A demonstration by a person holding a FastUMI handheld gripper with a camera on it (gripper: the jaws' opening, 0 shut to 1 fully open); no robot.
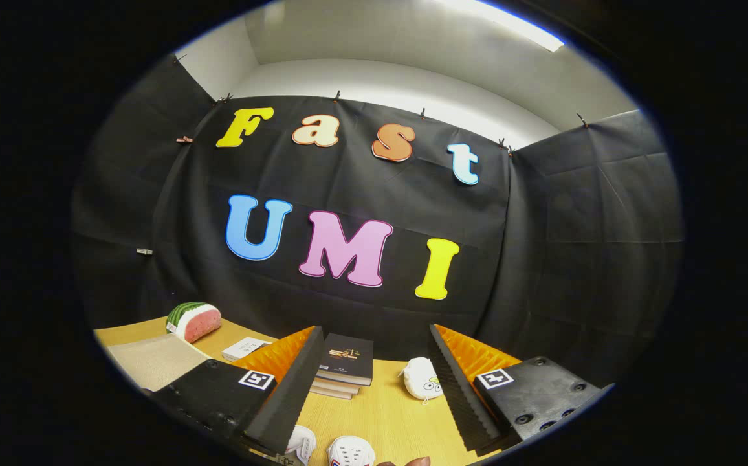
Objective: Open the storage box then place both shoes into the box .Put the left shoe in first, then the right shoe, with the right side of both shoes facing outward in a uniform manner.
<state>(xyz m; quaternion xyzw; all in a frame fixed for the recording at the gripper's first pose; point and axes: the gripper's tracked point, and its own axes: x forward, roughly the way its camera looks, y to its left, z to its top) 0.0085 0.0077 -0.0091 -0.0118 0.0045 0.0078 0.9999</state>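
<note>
My gripper (371,388) is open, its two fingers spread wide above a wooden table (387,414), with nothing between them. Low down between the fingers, near me, two white shoes show in part: one (301,443) beside the left finger and one with a perforated top (350,451) just right of it. Only their tips are visible; the remainder is cut off below. A fingertip of a person's hand (413,461) shows beside the shoes.
A stack of books with a dark cover (345,366) lies beyond the fingers. A small white plush toy (423,378) sits by the right finger. A watermelon slice toy (194,320), a tan mat (147,362) and a white booklet (244,348) lie off to the left.
</note>
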